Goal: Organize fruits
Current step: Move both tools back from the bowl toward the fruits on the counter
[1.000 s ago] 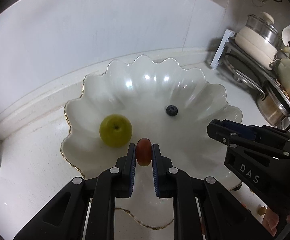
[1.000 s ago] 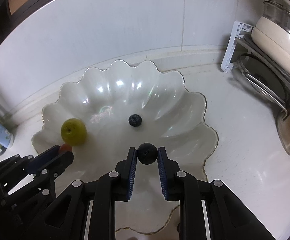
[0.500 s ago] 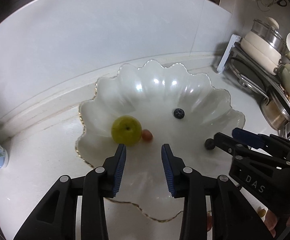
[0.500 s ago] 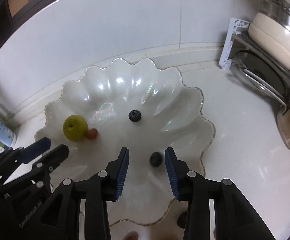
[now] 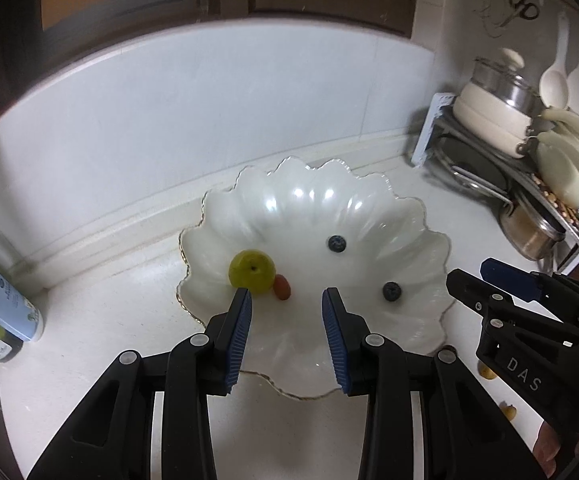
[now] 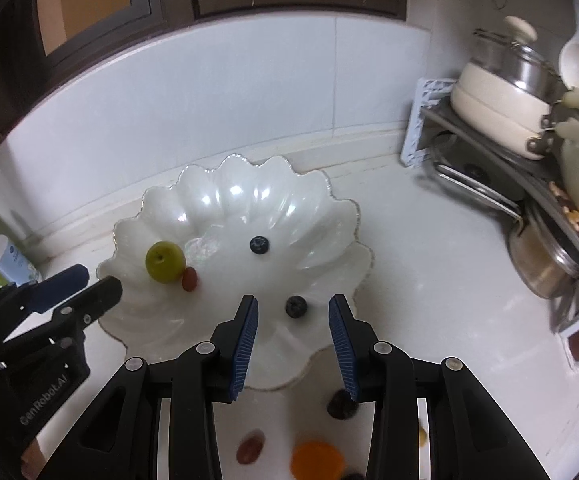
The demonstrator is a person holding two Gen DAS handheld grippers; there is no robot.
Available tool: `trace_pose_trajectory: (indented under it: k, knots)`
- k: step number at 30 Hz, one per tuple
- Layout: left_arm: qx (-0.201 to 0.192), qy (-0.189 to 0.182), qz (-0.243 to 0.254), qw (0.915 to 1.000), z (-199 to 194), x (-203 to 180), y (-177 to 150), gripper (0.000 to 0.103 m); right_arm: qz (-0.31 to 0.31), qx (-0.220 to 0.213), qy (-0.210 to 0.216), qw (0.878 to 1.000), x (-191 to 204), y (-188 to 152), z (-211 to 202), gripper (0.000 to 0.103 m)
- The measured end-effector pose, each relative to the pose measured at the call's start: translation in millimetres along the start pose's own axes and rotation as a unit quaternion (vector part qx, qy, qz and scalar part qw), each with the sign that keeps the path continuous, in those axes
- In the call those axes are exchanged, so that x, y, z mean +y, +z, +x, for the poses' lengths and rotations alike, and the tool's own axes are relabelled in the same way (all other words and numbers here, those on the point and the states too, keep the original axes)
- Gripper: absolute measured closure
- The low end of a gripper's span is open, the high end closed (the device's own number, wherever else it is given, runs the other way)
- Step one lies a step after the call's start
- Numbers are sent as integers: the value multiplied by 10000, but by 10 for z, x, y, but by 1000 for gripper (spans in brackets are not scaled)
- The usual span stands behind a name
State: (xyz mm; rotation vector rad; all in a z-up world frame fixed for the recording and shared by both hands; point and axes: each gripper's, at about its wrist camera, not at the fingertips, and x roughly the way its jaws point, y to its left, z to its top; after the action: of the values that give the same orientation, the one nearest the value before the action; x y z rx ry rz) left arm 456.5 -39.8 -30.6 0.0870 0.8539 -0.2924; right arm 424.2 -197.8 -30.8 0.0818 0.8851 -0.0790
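Observation:
A white scalloped plate (image 5: pixel 421 208) (image 6: pixel 217 176) holds a green round fruit (image 5: pixel 251 271) (image 6: pixel 165 261) with a small red grape (image 5: pixel 282 287) (image 6: pixel 189 279) touching its side. Two blueberries lie apart on it, one mid-plate (image 5: pixel 336 243) (image 6: pixel 259 245) and one nearer the right rim (image 5: pixel 392 291) (image 6: pixel 296 306). My left gripper (image 5: pixel 287 304) (image 6: pixel 95 282) hangs open over the plate's near left part, empty. My right gripper (image 6: pixel 293 304) (image 5: pixel 471 276) is open too. The near blueberry shows between its fingers but rests on the plate, untouched by the pads.
Loose fruit lies on the white counter in front of the plate: an orange one (image 6: pixel 316 460), a reddish grape (image 6: pixel 250 450), a dark grape (image 6: pixel 341 404) and small yellow ones (image 5: pixel 488 371). A rack with pots (image 5: pixel 501 120) stands at right, bottles (image 5: pixel 1 308) at left, the wall behind.
Both grippers opened: the left let go of the red grape beside the green fruit, the right dropped its blueberry on the plate. Both then drew back and up.

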Motion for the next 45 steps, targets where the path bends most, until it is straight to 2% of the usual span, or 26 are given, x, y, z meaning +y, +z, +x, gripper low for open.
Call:
trace_pose_trajectory:
  k: [12, 22, 31, 45]
  knots:
    - [-446, -103, 299, 9985, -495, -284, -93, 67, 138, -460, -119, 9988, -178, -220, -540, 64]
    - [-797, -375, 496, 9949, -949, -520, -215, 66, 292, -840, -148, 9959, -333, -417, -1016, 64]
    - [-900, -631, 690, 9915, -1164, -739, -350, 65, 416, -1065, -329, 9929, -501, -635, -1332, 64]
    - [-873, -964, 1105, 9853, -1226, -977, -545, 63, 696, -1182, -587, 9888, -709, -932, -1584, 64]
